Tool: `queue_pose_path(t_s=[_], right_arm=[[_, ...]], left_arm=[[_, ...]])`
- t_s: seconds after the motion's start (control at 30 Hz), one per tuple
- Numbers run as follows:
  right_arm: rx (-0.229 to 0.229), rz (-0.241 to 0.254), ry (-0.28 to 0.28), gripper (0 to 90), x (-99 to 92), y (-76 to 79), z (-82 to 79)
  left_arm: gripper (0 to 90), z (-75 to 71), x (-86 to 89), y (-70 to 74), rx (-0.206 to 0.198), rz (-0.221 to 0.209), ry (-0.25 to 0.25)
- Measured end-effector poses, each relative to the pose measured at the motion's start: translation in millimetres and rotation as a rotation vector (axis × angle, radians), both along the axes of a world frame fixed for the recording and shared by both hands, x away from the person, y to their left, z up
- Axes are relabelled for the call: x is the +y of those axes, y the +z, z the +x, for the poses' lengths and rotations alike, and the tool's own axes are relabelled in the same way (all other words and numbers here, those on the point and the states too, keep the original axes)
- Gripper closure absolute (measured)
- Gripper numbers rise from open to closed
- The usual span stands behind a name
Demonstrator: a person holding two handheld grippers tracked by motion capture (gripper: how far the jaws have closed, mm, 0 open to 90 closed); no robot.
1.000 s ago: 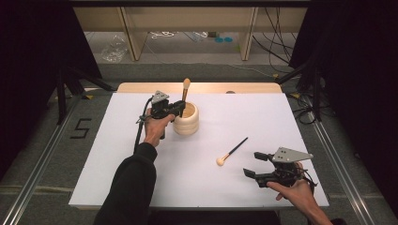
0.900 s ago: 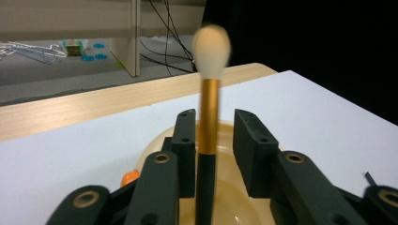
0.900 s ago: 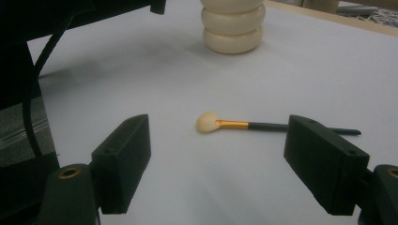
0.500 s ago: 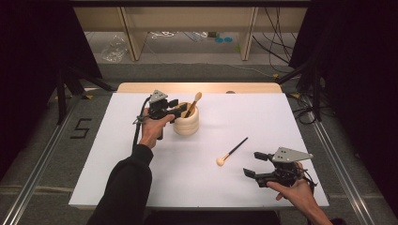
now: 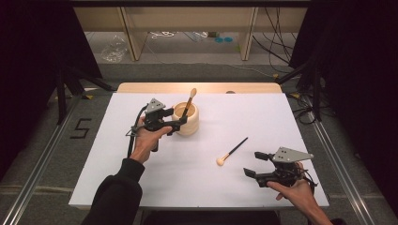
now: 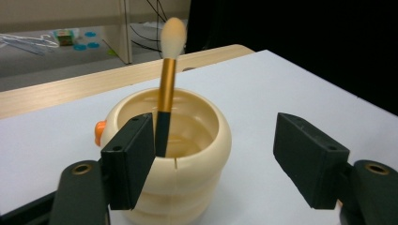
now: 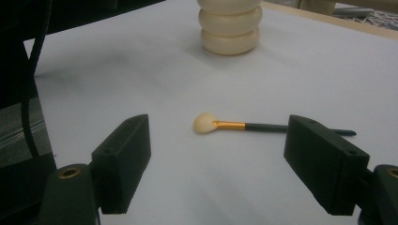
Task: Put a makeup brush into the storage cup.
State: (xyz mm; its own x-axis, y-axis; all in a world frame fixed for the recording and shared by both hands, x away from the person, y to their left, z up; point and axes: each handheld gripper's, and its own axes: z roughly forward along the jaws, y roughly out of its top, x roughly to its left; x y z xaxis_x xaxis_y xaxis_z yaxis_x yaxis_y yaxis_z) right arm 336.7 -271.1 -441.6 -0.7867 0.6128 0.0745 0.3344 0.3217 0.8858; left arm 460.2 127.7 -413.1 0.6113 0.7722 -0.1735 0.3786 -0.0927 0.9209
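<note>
Your left gripper has just been opening: its jaws stand apart with nothing clamped, because brush 1 is already delivered. That makeup brush stands bristles-up in the cream ribbed holder, leaning on the rim just beyond your left-hand pad, so it needs no more support. Your right gripper waits with jaws spread and empty. Brush 2 lies flat on the white table, just ahead of and between those pads, likely next for the holder.
</note>
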Motion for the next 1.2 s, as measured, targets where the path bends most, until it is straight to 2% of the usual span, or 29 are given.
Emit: queue_pose_path(t_s=[0.07,0.1,0.13,0.3,0.33,0.4,0.43,0.5,0.6,0.7,0.87,0.93,1.0,1.07,1.1,1.2], right_arm=[[0.001,-0.002,0.002,24.2,0.4,-0.3,0.1],[0.006,-0.018,-0.001,24.2,-0.1,0.9,-0.6],[0.012,-0.014,0.000,24.2,0.0,1.4,-0.8],[0.004,-0.017,0.000,24.2,-0.1,1.2,-0.2],[0.006,-0.018,0.001,24.2,0.0,1.1,-0.2],[-0.003,0.005,0.015,24.2,1.6,-0.5,1.2],[0.006,-0.005,0.016,24.2,1.4,0.3,0.8],[0.005,-0.003,0.018,24.2,1.6,0.2,0.8],[-0.003,-0.001,0.009,24.2,1.0,-0.2,1.3],[-0.003,-0.001,0.008,24.2,0.8,-0.2,1.6],[0.000,-0.001,0.007,24.2,0.7,-0.3,1.1],[-0.004,0.000,0.005,24.2,0.4,-0.4,1.3],[0.020,0.014,0.015,24.2,0.6,-0.7,0.7],[0.025,0.004,0.015,24.2,-0.8,-0.1,0.5],[0.024,0.010,0.014,24.2,-0.8,-0.3,0.4],[0.016,0.021,0.011,24.2,-1.0,-0.6,0.3]], left_arm=[[28.9,-5.1,0.2,-0.8,0.001,-0.005,-0.009],[28.8,-7.0,-0.1,-0.3,-0.004,0.014,-0.014],[28.5,-9.6,-0.3,0.4,-0.006,0.015,-0.012],[28.4,-19.5,0.8,4.8,-0.019,-0.005,-0.019],[28.4,-21.6,0.5,4.8,-0.015,-0.020,-0.025],[28.3,-24.5,-0.5,4.6,-0.013,-0.024,-0.022],[28.1,-25.6,0.2,4.8,-0.023,-0.007,-0.033],[28.0,-29.5,-0.1,3.3,-0.012,-0.027,-0.032],[28.0,-35.2,2.3,2.0,-0.020,-0.012,-0.040],[27.2,-40.4,4.5,-1.7,-0.006,-0.021,-0.036],[24.9,-50.8,7.1,-7.6,0.010,-0.008,-0.056],[24.1,-54.3,7.3,-7.1,0.012,-0.016,-0.068],[23.1,-59.1,7.5,-6.7,0.005,-0.013,-0.080],[22.2,-63.7,7.6,-6.8,-0.003,-0.009,-0.093],[22.0,-62.4,11.2,-6.4,-0.058,0.039,-0.131],[21.9,-69.9,11.9,-7.1,-0.075,0.040,-0.142]])
